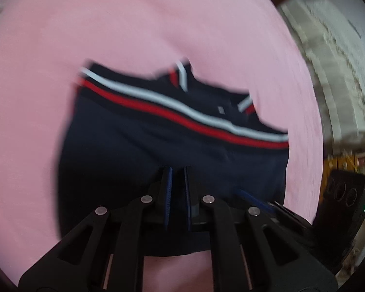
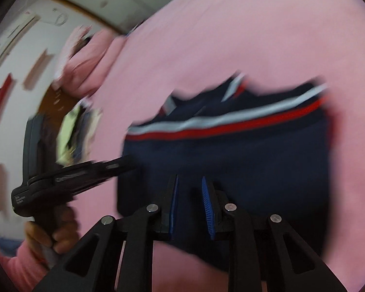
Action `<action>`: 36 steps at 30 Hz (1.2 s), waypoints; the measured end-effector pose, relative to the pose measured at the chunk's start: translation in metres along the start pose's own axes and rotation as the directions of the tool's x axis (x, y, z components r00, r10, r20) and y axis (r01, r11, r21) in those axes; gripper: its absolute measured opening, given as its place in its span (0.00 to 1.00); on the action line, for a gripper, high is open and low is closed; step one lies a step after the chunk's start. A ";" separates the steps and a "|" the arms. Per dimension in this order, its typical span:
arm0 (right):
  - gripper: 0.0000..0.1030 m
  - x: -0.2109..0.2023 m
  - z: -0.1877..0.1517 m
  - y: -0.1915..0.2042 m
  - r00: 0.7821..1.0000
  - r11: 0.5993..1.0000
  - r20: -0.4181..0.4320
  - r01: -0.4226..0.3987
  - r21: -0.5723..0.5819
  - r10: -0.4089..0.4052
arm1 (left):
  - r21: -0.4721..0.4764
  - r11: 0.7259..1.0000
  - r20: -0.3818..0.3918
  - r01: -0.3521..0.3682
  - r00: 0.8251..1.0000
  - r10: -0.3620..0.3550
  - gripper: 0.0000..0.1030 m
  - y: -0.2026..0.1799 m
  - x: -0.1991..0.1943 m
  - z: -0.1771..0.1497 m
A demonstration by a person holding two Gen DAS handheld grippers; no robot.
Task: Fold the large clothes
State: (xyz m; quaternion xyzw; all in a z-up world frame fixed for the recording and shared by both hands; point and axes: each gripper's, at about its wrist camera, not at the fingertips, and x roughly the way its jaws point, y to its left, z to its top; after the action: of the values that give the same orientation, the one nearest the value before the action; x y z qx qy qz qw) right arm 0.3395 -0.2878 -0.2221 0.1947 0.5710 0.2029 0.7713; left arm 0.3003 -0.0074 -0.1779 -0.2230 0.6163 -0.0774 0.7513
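A pink sheet (image 1: 158, 24) covers the whole work surface. On it lies a navy garment (image 1: 158, 141) with a white and a red stripe, folded into a compact block, collar end away from the cameras. The left gripper (image 1: 177, 170) hangs over the garment's near edge, fingers almost together, nothing visibly between them. The right gripper (image 2: 189, 178) hangs over the same edge, fingers slightly apart, empty. A hand (image 2: 48, 233) grasps the left gripper's handle.

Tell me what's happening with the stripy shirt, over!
Left hand-held gripper nearly shut, right hand-held gripper slightly open; both over the navy shirt, grip unclear. Shirt partly folded on pink sheet. Nothing in the way.
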 end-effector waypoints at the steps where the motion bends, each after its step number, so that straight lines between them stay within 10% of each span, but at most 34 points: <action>1: 0.19 0.006 -0.001 0.001 1.000 1.000 -0.002 0.021 -0.010 -0.021 | -0.008 1.000 -0.009 0.002 1.000 -0.002 0.06 -0.001 0.008 0.001; 8: 0.09 0.037 0.030 -0.024 0.995 0.997 0.077 0.063 0.050 -0.067 | -0.002 0.999 0.085 -0.045 0.995 0.045 0.06 -0.008 0.034 0.033; 18: 0.00 -0.033 0.027 -0.071 0.909 0.934 0.216 0.339 0.116 -0.357 | -0.187 0.980 0.210 -0.063 0.972 0.102 0.01 0.041 0.003 0.020; 25: 0.00 0.034 0.007 -0.002 0.998 0.998 0.014 0.059 0.029 -0.060 | -0.049 0.999 0.040 -0.004 0.999 0.006 0.01 -0.007 0.024 -0.001; 32: 0.00 0.019 -0.002 -0.036 0.979 0.978 0.030 0.197 0.076 -0.200 | -0.146 0.989 0.072 0.038 0.997 -0.028 0.01 0.026 0.021 -0.003; 36: 0.00 -0.021 -0.003 -0.070 0.944 0.944 0.066 0.316 0.095 -0.323 | -0.160 0.976 0.131 -0.150 0.976 0.172 0.01 0.059 -0.004 -0.008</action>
State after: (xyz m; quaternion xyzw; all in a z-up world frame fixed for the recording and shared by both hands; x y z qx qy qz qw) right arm 0.3376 -0.3582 -0.2434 0.1395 0.5712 0.0431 0.8077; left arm 0.2829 0.0442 -0.2010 -0.2327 0.5806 0.0464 0.7788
